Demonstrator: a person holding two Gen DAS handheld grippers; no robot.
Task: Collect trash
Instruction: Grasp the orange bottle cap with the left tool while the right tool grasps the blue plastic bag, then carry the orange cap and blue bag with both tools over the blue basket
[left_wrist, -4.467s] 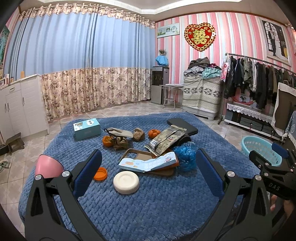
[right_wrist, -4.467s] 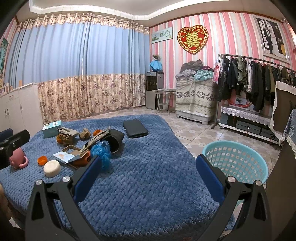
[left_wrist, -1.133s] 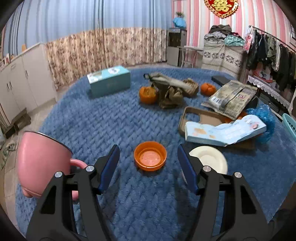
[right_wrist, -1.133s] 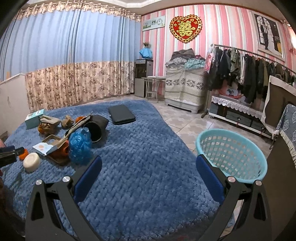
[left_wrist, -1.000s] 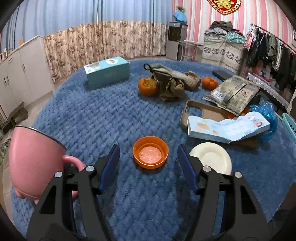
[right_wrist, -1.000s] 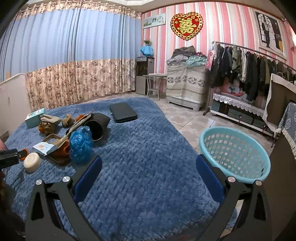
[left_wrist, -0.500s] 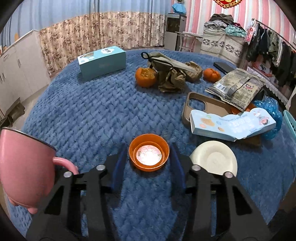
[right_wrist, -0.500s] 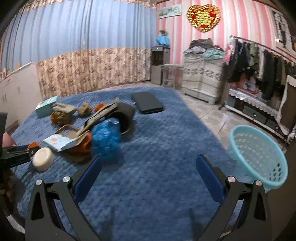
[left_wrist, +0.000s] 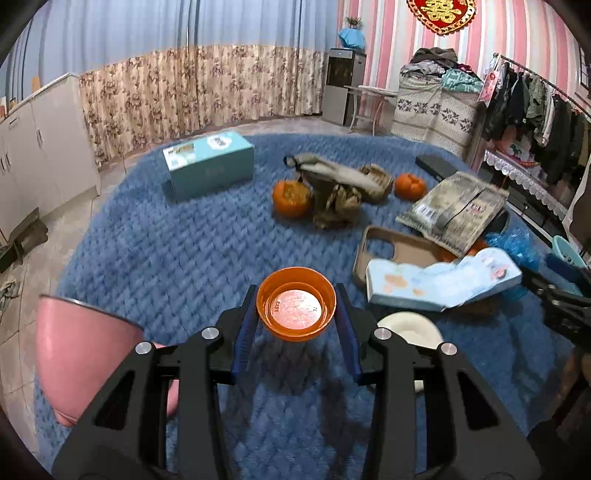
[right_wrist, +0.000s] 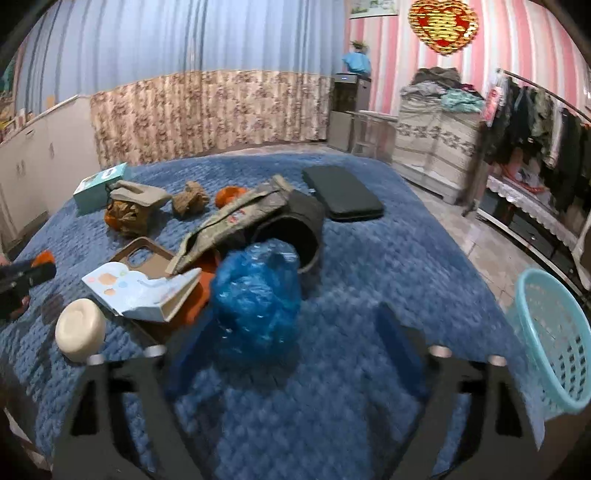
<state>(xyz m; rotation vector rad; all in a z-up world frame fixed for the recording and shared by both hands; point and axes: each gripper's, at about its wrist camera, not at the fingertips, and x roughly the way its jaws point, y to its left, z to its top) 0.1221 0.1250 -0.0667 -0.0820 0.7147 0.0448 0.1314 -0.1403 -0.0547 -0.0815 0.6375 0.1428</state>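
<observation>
My left gripper (left_wrist: 296, 314) is shut on an orange plastic lid (left_wrist: 295, 302) and holds it just above the blue blanket (left_wrist: 184, 258). The right wrist view shows that gripper (right_wrist: 26, 275) at the far left with the lid (right_wrist: 43, 256) in it. My right gripper (right_wrist: 284, 332) is blurred and its jaws are closing. A crumpled blue plastic bag (right_wrist: 258, 291) lies between and just ahead of its fingers, and the pads do not press on it. A light blue basket (right_wrist: 550, 332) stands on the floor to the right of the bed.
On the blanket lie a pink mug (left_wrist: 85, 350), a white round lid (left_wrist: 410, 328), an open booklet (left_wrist: 443, 284), a brown phone case (left_wrist: 388, 251), a foil packet (left_wrist: 454, 210), orange peel (left_wrist: 291, 195), brown wrappers (left_wrist: 343, 192), a teal box (left_wrist: 208, 164) and a black pouch (right_wrist: 343, 194).
The left jaws closed on the orange lid and raised it a little off the blanket. The right gripper swung left toward the blue bag and its jaws narrowed.
</observation>
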